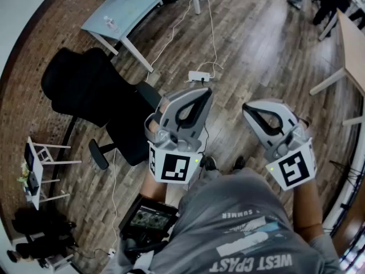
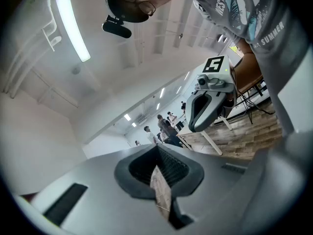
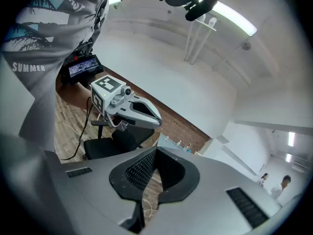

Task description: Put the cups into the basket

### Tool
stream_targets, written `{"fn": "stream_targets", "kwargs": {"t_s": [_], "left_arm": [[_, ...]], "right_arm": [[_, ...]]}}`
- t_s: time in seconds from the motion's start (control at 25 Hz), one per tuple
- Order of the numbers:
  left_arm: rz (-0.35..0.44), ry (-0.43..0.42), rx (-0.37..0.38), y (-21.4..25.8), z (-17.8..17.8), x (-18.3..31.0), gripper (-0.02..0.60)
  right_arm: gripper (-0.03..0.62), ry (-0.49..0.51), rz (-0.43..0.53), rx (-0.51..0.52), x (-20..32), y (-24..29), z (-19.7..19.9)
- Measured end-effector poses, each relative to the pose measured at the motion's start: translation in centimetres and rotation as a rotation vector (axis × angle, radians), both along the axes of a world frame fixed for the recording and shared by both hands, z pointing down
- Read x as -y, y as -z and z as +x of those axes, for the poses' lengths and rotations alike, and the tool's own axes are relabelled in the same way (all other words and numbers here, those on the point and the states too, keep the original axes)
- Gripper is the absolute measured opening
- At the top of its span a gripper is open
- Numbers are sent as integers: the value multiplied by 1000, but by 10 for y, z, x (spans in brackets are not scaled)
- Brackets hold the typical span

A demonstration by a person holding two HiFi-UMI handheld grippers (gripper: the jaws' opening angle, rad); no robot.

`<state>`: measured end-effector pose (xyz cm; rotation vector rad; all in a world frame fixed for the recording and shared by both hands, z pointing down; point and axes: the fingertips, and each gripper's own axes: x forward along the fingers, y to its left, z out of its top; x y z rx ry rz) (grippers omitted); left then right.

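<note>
While both tools are held up over the person's lap, no cup and no basket shows in any view; judged from this, task not begun, all cups left to place. Jaws of left gripper point(image 1: 201, 96) pressed together, nothing between; right gripper point(image 1: 251, 112) likewise closed, empty. Cup location, facing and long axis: cannot tell. Below: wooden floor point(image 1: 256, 50), black office chair point(image 1: 85, 90)

Left gripper point(image 1: 201, 94) was grey, ribbed pads point(image 2: 168, 166) black, marker cube black-and-white squares, right gripper point(image 1: 248, 111) the same, office chair point(image 1: 85, 87) black, floor point(image 1: 256, 50) brown wood planks, desk point(image 1: 137, 4) pale blue top on white legs, shirt point(image 1: 239, 221) grey with white print.
</note>
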<state>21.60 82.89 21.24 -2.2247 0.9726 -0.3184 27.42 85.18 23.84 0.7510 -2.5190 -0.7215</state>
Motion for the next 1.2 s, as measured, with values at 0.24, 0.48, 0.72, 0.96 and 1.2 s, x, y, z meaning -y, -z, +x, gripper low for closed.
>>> {"fn": "stream_targets", "kwargs": {"t_s": [0.24, 0.48, 0.72, 0.96, 1.2], "left_arm": [[-4, 0, -4, 0, -2, 7, -2], [-18, 5, -7, -5, -6, 11, -2], [-24, 1, -7, -11, -9, 19, -2], [-30, -3, -6, -20, -15, 27, -2], [-31, -15, -24, -23, -29, 37, -2]], "right_arm": [[14, -6, 0, -1, 6, 0, -2], [14, 2, -8, 14, 10, -2, -5], [15, -29, 108, -91, 20, -4, -9], [14, -34, 155, -164, 29, -12, -18], [14, -47, 159, -195, 41, -16, -33]]}}
